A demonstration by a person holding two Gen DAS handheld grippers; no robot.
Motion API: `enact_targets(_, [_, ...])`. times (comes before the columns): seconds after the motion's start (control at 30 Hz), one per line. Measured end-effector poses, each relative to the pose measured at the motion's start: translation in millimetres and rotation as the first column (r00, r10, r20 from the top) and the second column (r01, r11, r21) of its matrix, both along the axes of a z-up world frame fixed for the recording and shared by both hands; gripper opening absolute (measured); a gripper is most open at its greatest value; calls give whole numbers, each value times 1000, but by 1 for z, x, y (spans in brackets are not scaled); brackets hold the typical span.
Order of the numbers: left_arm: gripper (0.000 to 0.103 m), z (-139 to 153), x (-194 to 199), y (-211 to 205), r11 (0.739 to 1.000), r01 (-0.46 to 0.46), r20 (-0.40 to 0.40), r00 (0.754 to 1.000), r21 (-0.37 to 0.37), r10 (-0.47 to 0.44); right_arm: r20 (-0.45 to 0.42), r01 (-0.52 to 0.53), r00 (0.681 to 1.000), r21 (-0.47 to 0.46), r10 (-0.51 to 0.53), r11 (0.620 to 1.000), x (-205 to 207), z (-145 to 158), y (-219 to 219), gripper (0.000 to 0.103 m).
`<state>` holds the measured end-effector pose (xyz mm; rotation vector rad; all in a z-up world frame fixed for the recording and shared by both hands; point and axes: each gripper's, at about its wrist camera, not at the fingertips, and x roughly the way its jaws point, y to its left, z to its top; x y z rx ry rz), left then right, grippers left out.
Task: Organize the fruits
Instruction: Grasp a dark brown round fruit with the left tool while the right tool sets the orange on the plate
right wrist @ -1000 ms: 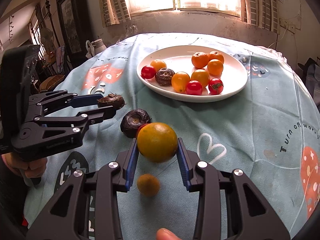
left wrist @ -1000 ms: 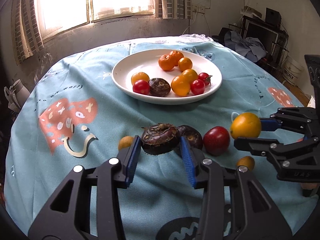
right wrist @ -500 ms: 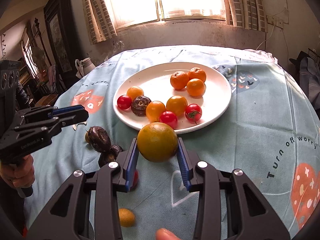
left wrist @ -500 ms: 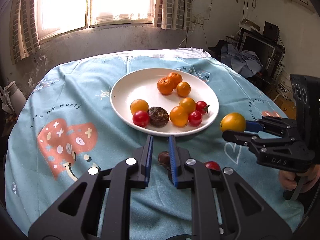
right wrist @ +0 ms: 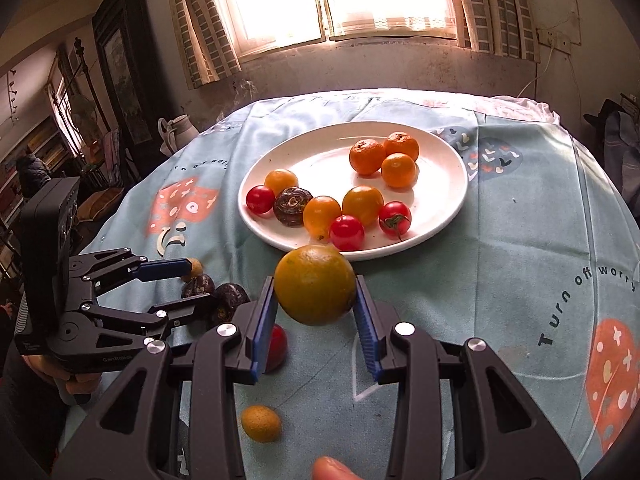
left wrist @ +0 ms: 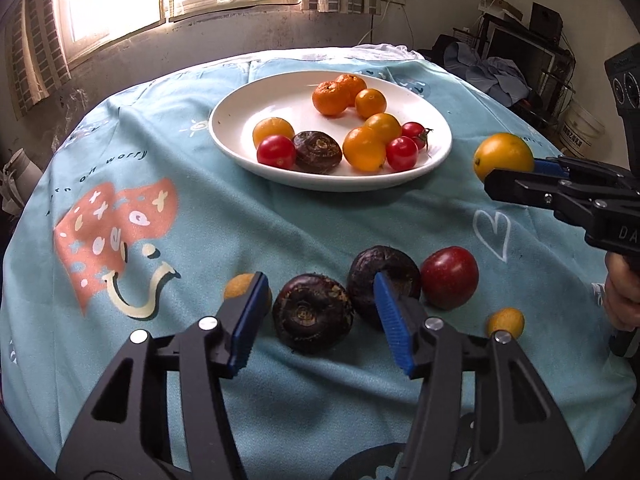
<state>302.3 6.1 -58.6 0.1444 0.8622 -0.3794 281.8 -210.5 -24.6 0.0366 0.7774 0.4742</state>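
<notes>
Currently right gripper [right wrist: 316,304] jaws pinch orange fruit [right wrist: 315,285] near plate [right wrist: 448,216]; left gripper [left wrist: 320,320] jaws spread around dark chestnut [left wrist: 312,312] on worktop.

The bench [left wrist: 168,208], covered by a light-blue printed cloth [left wrist: 280,400], carries a white plate [left wrist: 236,120] of fruit, two dark brown fruits [left wrist: 312,312] side by side, a red fruit [left wrist: 450,278] and two small yellow fruits [left wrist: 505,322].

The tablecloth [left wrist: 240,220] is light blue with coral cartoon patches; the plate [left wrist: 240,120] is white, the fruit [right wrist: 315,290] yellow-orange.
</notes>
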Motion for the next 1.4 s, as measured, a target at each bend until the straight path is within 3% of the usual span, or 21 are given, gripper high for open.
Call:
enact_targets(0.07, [43, 1, -8, -1, 998, 55, 4, 998, 36, -55, 0, 0, 1000, 3, 0, 1000, -1, 1, 0, 38])
enact_targets(0.13, [41, -2, -12, -6, 986, 116, 2, 993, 119, -118, -2, -3, 1000, 3, 3, 1000, -1, 1, 0, 38])
enact_targets(0.23, [41, -10, -16, -20, 931, 204, 26, 975, 304, -222, -4, -9, 1000, -4, 9, 1000, -1, 0, 2, 38])
enact_targets(0.3, [42, -12, -9, -25, 906, 235, 15, 966, 352, -256, -2, -13, 1000, -11, 13, 1000, -2, -1, 4, 38])
enact_targets(0.53, [42, -15, 13, -13, 953, 224, -22, 974, 204, -225, 0, -5, 1000, -20, 5, 1000, -2, -3, 4, 38])
enact_targets(0.87, [42, -10, -18, 3, 978, 149, -2, 989, 144, -150, 3, -5, 1000, -11, 5, 1000, -3, -2, 3, 38])
enact_targets(1.1, [42, 21, -24, 15, 993, 117, 42, 992, 12, -118, 19, -1, 1000, -10, 1, 1000, -2, 2, 3, 38])
enact_targets(1.27, [42, 60, 18, 3, 993, 77, 103, 992, -93, -67, 71, 32, 997, -25, -31, 999, 18, 13, 6, 38])
enact_targets(1.4, [42, 61, 70, -16, 995, -2, 95, 995, -102, 12, 92, 65, 994, -56, -59, 996, 52, 11, 11, 38])
